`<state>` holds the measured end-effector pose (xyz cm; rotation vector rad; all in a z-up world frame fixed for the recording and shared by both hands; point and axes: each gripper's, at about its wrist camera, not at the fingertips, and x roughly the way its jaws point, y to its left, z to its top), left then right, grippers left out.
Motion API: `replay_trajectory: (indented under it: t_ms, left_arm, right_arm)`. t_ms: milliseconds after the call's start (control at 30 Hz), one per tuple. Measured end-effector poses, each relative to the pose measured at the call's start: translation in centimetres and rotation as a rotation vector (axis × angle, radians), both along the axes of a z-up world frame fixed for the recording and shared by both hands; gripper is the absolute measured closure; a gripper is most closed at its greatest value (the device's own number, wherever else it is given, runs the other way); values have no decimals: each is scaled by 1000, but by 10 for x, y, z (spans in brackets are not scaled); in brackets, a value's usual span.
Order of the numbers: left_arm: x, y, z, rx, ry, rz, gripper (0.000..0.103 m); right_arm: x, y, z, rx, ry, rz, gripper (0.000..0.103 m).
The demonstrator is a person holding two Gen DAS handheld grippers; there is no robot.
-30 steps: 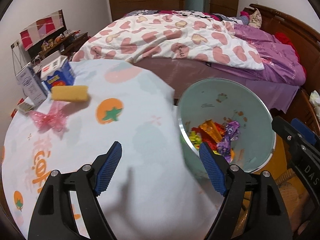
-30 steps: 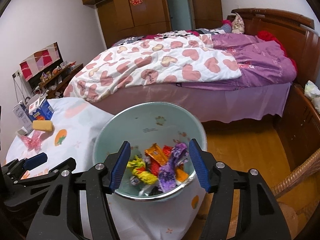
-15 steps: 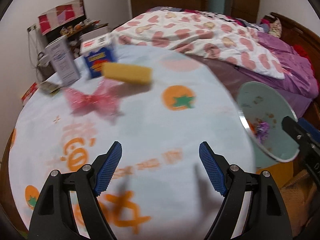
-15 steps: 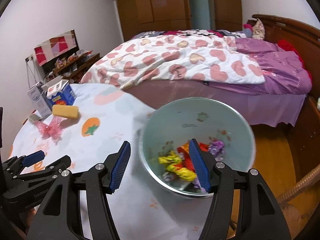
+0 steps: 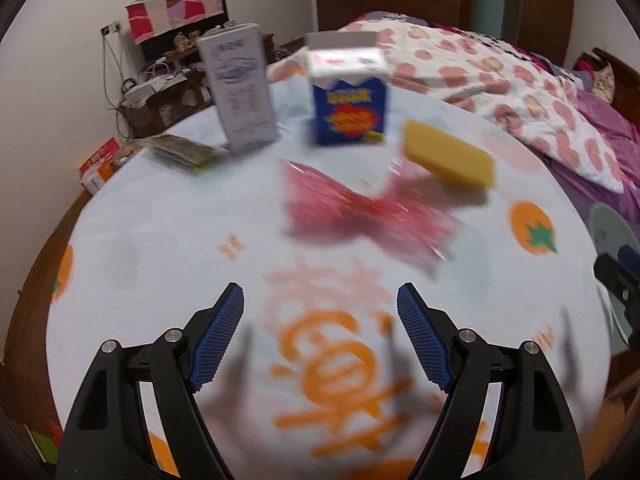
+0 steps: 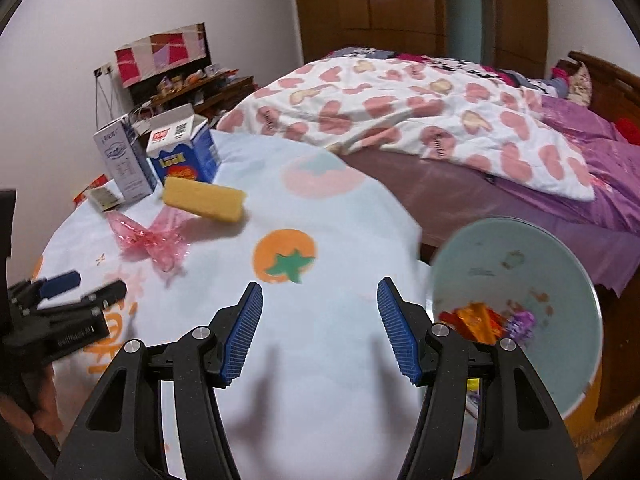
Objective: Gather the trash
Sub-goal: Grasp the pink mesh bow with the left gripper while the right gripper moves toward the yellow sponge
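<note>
A crumpled pink cellophane wrapper (image 5: pixel 368 212) (image 6: pixel 148 240) lies on the round table beside a yellow sponge (image 5: pixel 450 154) (image 6: pixel 204 199). My left gripper (image 5: pixel 320 340) is open above the tablecloth's orange lettering, short of the wrapper, with nothing between its fingers. In the right wrist view the left gripper (image 6: pixel 76 286) shows at the left edge. My right gripper (image 6: pixel 320 330) is open and empty over the cloth, next to a pale green bin (image 6: pixel 560 264) that holds several bright wrappers (image 6: pixel 484 322). The bin's rim (image 5: pixel 612 220) peeks in at the right of the left wrist view.
A blue carton (image 5: pixel 350 102) (image 6: pixel 186 152), a white carton (image 5: pixel 240 88) (image 6: pixel 122 164) and a flat packet (image 5: pixel 180 152) stand at the table's far side. Beyond it is a bed with a heart-patterned quilt (image 6: pixel 400 108). A cluttered shelf (image 6: pixel 188 84) lines the wall.
Both grippers have swung left from the bin across the table. The pink wrapper and the cartons now sit much closer in the left wrist view. The bin has slid to the right edge.
</note>
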<state>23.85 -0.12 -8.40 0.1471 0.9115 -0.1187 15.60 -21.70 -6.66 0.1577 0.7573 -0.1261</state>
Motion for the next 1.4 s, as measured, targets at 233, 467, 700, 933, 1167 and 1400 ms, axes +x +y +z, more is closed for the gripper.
replay_trajectory:
  t_ms: [233,467,700,933,1167,1400]
  left_arm:
    - [49,12,11,-37,-9,18,26]
    - [88,2,-10,-79,49,21,39]
    - [81,-8,-26,-44,24,-40,67]
    - [76,-8,-26,7,-8,-72,76]
    - [63,30,-17,60,-27,-33,78]
    - [54,72,-9,71,-34,28,78]
  right_arm:
    - [20,8,-9,12,22,13,43]
    - [26,4,-17,11,45,12,43]
    - [31,3,-20,13,53,17,43]
    - [43,12,-17,11,40,38,43]
    - [51,24,-12,-2,29,61,43]
    - [59,45,-10,-4,30,95,43]
